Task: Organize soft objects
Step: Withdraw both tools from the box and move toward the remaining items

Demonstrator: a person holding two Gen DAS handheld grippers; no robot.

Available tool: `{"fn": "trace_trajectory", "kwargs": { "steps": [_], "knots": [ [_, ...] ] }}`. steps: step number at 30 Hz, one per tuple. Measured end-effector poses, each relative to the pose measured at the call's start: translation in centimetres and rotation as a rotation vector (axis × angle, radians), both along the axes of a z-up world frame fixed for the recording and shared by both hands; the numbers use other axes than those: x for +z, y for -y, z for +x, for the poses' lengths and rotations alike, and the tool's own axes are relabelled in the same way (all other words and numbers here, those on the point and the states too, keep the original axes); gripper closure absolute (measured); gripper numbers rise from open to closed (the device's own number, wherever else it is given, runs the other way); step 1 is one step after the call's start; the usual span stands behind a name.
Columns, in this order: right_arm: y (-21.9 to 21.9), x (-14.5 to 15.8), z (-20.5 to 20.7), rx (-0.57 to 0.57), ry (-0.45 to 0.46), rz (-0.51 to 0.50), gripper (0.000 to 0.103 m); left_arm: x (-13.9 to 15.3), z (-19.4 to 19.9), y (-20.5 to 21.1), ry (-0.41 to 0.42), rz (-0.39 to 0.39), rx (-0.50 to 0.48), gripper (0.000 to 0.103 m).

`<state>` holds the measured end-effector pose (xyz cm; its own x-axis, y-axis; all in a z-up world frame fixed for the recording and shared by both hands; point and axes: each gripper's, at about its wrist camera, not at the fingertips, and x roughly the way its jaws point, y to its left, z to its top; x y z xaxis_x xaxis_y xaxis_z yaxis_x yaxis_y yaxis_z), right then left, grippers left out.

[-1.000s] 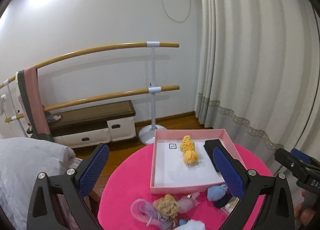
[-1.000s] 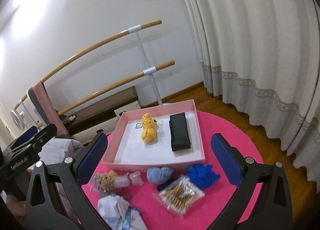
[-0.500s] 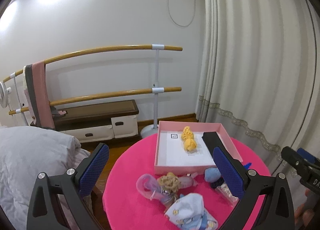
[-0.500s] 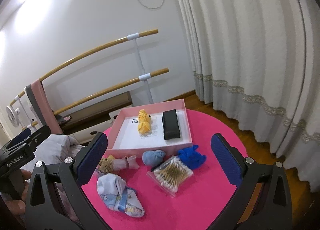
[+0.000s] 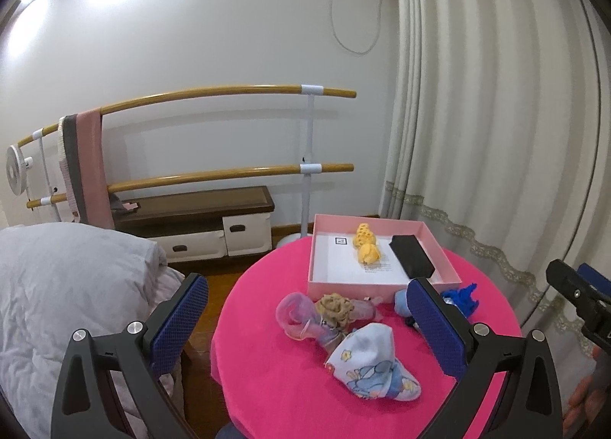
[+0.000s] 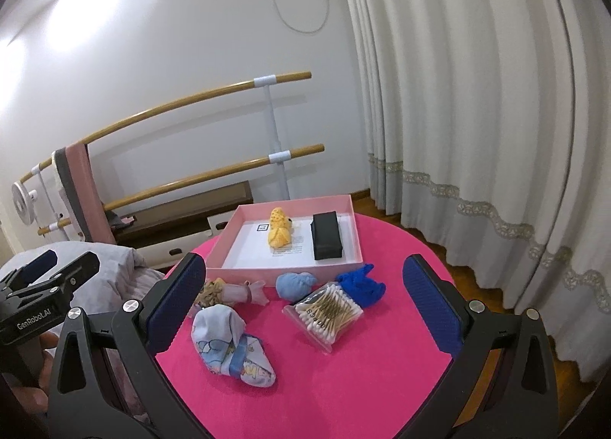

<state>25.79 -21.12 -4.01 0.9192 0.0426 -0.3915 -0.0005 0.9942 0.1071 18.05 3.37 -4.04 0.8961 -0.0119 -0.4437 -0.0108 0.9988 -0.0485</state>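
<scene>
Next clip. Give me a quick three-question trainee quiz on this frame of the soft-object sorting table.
1. True or false: the black block lies inside the pink box.
2. What sits between the cartoon-print cloth and the dark blue cloth?
3. Is either gripper holding anything?

Key:
1. True.
2. A clear bag of cotton swabs.
3. No; left gripper and right gripper are both open and empty.

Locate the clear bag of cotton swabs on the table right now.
In the right wrist view, the clear bag of cotton swabs lies on the pink round table, right of centre, beside the dark blue crumpled cloth.
</scene>
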Motion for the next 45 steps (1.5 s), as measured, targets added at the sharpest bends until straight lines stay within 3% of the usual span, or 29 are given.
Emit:
{"fn": "trace_trajectory", "kwargs": {
  "steps": [14, 37, 45],
  "knots": [
    [0.6, -0.7, -1.7, -0.01, 0.014, 0.009, 0.0, -0.1, -2.2, -1.0, -0.017, -0.016, 0.0, 0.0],
    [0.4, -1.3, -0.6, -0.004, -0.029, -0.004, 0.0, -0.7, -1.2, -0.7, -0.037, -0.017, -0.011, 0.0],
    [0.9, -2.6, 0.7, -0.017, -0.076, -0.008, 0.0, -2.5, 0.3, 0.0, -0.1, -0.029, -0.023, 0.0]
  ]
}}
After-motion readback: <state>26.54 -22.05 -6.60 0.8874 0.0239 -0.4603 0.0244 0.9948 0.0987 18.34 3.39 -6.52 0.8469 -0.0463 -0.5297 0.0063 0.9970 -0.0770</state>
